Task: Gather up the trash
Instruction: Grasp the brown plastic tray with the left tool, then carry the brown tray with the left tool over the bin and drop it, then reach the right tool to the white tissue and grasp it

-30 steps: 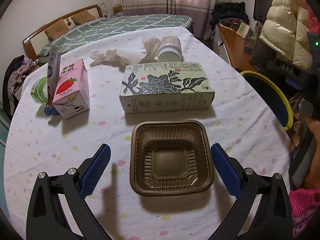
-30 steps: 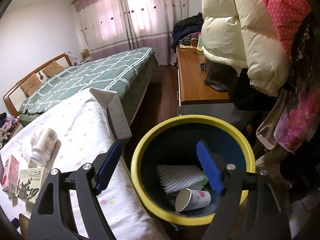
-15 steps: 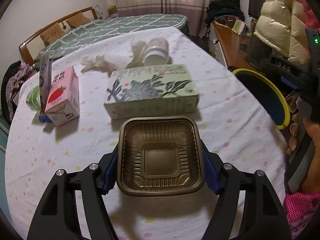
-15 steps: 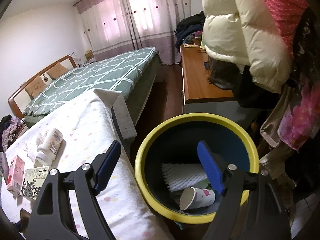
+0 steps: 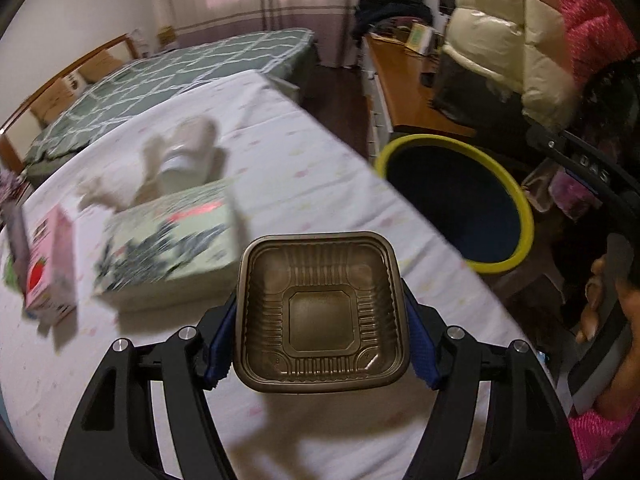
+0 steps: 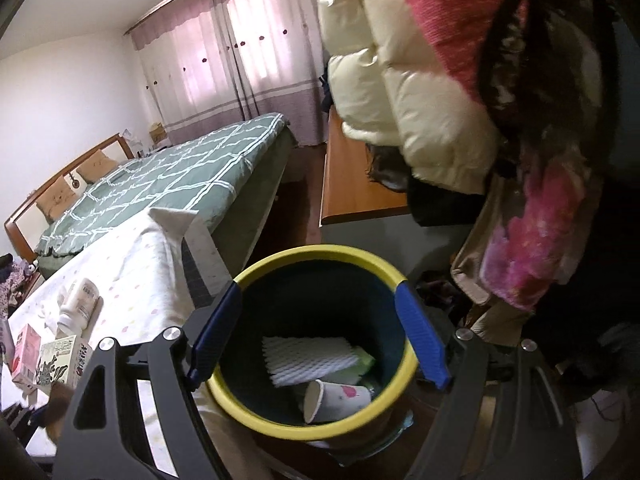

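Lifted clear of the tablecloth since a second ago, the brown ribbed square plastic tray (image 5: 322, 312) now sits pinched between the blue pads of my left gripper (image 5: 320, 332), one pad on each side wall, the jaws narrowed onto it from their earlier wide spread. Beyond it the white spotted tablecloth (image 5: 280, 160) carries the green flower-printed carton (image 5: 168, 244), the pink strawberry milk carton (image 5: 50, 264) and a white jar (image 5: 186, 152), all blurred. My right gripper (image 6: 318, 336) stands spread, its pads at either side of the yellow-rimmed dark blue bin (image 6: 256, 420), which holds white foam netting (image 6: 308, 358) and a paper cup (image 6: 334, 398).
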`<control>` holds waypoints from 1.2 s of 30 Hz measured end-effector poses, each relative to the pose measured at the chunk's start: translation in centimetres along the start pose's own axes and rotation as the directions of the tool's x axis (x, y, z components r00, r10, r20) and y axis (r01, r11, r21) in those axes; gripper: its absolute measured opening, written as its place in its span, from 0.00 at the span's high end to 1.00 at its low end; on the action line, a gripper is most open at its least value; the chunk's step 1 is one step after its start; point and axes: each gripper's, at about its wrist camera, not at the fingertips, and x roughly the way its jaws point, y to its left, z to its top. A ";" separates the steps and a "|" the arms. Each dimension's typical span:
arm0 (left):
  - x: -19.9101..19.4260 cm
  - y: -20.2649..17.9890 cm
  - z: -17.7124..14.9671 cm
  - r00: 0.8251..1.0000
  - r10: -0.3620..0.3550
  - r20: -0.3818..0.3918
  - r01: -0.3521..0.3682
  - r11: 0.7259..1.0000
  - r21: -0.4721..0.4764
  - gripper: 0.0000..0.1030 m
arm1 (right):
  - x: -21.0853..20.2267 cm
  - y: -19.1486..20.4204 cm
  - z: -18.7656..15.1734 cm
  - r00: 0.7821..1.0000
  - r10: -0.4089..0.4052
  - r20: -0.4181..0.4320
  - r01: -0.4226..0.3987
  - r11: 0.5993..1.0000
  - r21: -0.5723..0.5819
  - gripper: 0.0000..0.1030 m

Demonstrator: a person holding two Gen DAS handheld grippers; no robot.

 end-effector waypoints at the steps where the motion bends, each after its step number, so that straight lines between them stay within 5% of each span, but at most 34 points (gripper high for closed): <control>1: 0.3 -0.6 0.4 1.000 -0.007 -0.002 0.007 1.000 0.008 0.33 | -0.3 -0.3 0.1 1.000 0.000 0.004 0.000 1.000 -0.003 0.27; 10: 3.8 -6.9 4.9 0.995 -0.096 -0.036 0.098 0.992 0.082 0.32 | -2.6 -3.6 1.1 0.998 -0.022 0.052 0.023 0.999 -0.026 0.27; 22: 9.9 -12.8 9.2 0.994 -0.077 -0.073 0.086 0.988 0.131 0.31 | -3.7 -8.4 1.3 0.995 -0.076 0.061 0.075 0.997 0.016 0.27; 24: 10.4 -13.2 9.6 0.994 -0.081 -0.068 0.089 0.987 0.136 0.24 | -3.7 -8.4 1.1 0.995 -0.075 0.062 0.074 0.997 0.019 0.27; 26: 10.6 -13.4 9.9 0.995 -0.084 -0.048 0.090 0.987 0.131 0.14 | -3.8 -8.4 1.1 0.995 -0.072 0.064 0.071 0.997 0.023 0.26; 36: 3.5 -7.6 7.2 0.993 -0.048 0.110 0.045 0.999 0.026 0.07 | -3.3 -7.2 0.5 0.998 -0.043 0.045 0.043 0.999 0.007 0.26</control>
